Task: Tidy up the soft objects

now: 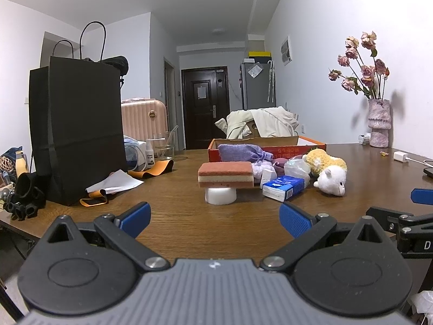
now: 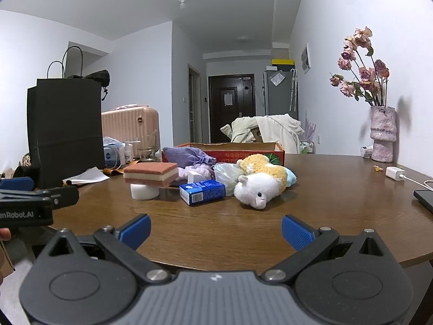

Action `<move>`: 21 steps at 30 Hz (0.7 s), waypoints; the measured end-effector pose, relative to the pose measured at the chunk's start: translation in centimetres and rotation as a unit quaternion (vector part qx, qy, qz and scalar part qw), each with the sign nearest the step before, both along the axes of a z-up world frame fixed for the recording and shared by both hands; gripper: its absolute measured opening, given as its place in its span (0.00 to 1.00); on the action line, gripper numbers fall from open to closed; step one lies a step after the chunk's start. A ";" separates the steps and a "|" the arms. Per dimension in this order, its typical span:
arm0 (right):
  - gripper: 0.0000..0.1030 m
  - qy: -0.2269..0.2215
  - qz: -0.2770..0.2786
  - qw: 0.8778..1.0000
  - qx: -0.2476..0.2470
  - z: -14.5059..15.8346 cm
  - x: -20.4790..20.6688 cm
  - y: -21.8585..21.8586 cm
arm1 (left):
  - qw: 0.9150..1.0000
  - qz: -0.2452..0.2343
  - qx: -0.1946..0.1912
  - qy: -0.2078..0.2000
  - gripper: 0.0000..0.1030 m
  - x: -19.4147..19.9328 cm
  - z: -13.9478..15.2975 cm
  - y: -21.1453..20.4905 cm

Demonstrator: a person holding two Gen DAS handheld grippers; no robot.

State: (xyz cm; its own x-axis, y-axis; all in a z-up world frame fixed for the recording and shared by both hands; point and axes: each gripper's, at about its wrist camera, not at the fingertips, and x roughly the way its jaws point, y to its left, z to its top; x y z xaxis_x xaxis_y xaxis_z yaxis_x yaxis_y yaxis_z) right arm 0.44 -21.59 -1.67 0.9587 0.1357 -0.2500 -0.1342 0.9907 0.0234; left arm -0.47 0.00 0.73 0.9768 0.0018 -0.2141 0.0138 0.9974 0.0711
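A pile of soft things lies mid-table: a pink and cream sponge (image 1: 226, 174) (image 2: 151, 174) resting on a white round block (image 1: 220, 195), a white and yellow plush toy (image 1: 328, 172) (image 2: 261, 182), a blue tissue pack (image 1: 282, 187) (image 2: 202, 191), a purple drawstring pouch (image 1: 240, 153) (image 2: 186, 155) and a crumpled plastic bag (image 2: 226, 174). Behind them stands an open orange cardboard box (image 1: 266, 146) (image 2: 224, 151). My left gripper (image 1: 215, 220) is open and empty, low over the table's near edge. My right gripper (image 2: 216, 230) is open and empty, beside it on the right.
A tall black paper bag (image 1: 78, 132) stands at the left with white paper (image 1: 115, 184) and orange straps at its foot. A vase of dried roses (image 2: 383, 132), a white charger (image 2: 395, 173) and a phone (image 2: 425, 199) are at the right. The wooden table (image 1: 176, 203) carries it all.
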 end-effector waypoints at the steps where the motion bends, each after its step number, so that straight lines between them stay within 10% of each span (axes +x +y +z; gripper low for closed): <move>1: 1.00 0.000 0.000 1.000 0.000 0.0 0.0 0.0 | 1.000 0.000 0.000 0.000 1.00 0.0 0.0 0.0; 21: 1.00 -0.002 -0.003 1.000 -0.004 -0.1 -0.2 0.0 | 1.000 0.001 0.000 -0.002 1.00 -0.1 0.1 -0.2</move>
State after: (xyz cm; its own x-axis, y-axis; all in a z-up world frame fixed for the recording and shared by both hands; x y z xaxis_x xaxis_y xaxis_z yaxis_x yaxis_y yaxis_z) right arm 0.27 -21.57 -1.78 0.9605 0.1273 -0.2473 -0.1277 0.9917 0.0145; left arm -0.56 -0.18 0.80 0.9775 0.0047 -0.2108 0.0106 0.9974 0.0716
